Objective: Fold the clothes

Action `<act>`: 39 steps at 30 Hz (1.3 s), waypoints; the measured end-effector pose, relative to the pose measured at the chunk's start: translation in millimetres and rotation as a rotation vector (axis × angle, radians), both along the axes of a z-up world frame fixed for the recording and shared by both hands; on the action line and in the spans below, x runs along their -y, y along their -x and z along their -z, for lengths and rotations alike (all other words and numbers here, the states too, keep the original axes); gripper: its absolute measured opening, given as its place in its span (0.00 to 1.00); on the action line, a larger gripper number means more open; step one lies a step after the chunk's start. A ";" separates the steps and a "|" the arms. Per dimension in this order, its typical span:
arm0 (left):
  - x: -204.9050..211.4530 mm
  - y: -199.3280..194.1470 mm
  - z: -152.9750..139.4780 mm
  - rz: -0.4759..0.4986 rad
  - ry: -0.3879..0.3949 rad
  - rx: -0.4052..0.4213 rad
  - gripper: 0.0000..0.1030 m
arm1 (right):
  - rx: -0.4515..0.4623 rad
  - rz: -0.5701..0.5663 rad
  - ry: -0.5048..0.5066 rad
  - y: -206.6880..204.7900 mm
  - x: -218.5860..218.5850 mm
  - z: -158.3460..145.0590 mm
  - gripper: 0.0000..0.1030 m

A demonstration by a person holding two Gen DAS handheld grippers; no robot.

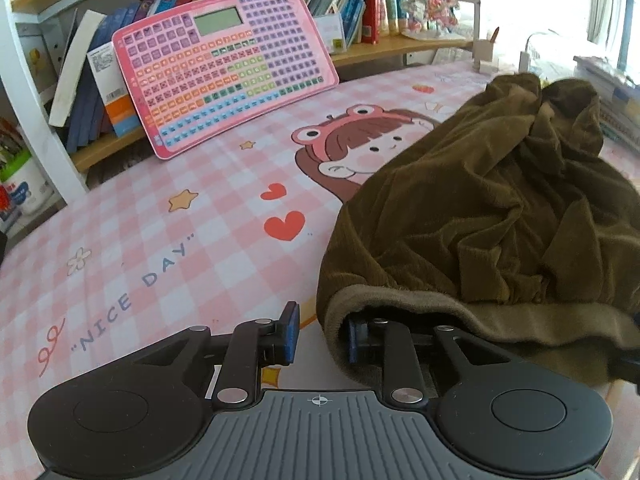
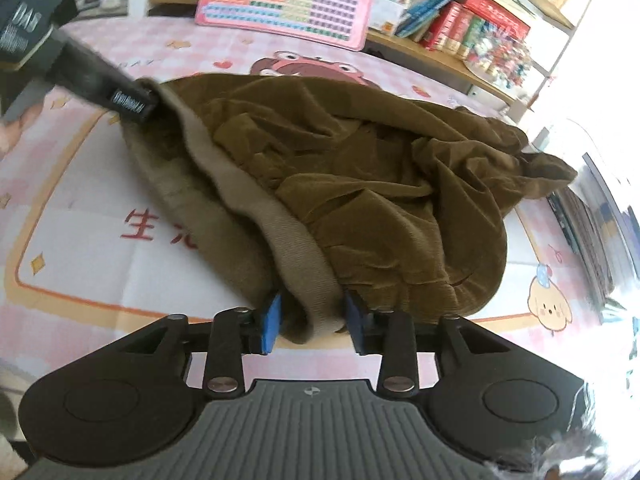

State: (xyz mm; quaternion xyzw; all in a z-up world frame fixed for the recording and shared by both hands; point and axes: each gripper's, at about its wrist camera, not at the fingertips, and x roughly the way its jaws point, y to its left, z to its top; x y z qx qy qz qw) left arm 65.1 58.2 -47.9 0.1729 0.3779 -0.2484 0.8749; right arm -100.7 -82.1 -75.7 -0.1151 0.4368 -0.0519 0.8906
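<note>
A crumpled brown corduroy garment (image 1: 480, 208) (image 2: 360, 160) with a lighter ribbed waistband (image 1: 440, 312) (image 2: 280, 232) lies on the pink checked table cover (image 1: 180, 248). My left gripper (image 1: 320, 334) straddles the waistband's left end. Its right finger is tucked inside the opening, while its left pad (image 1: 291, 332) stands clear of the cloth, so the jaws are open. The right wrist view shows that finger (image 2: 130, 100) at the waistband's far end. My right gripper (image 2: 313, 322) has a bunched fold of waistband filling the gap between its blue pads, which press on it.
A pink button board (image 1: 224, 68) leans against a low bookshelf (image 1: 380, 52) full of books at the back. A white tub (image 1: 24, 188) stands at the far left. Stacked books (image 1: 616, 96) lie to the right of the garment.
</note>
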 end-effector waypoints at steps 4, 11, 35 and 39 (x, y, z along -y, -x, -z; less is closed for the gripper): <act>-3.4 0.1 -1.8 0.006 0.005 -0.012 0.25 | -0.005 -0.004 -0.010 0.2 -0.2 -1.4 0.34; -2.9 2.1 -3.9 0.006 0.008 -0.015 0.25 | -0.006 -0.009 -0.006 0.5 -1.0 -1.5 0.37; -101.8 -78.2 -47.6 -0.281 0.488 -0.142 0.06 | 0.060 -0.169 -0.405 -25.8 -14.2 -114.8 0.05; -121.0 -74.7 -4.9 -0.427 0.350 -0.199 0.14 | -0.169 -0.229 -0.485 -67.7 -62.7 -49.7 0.05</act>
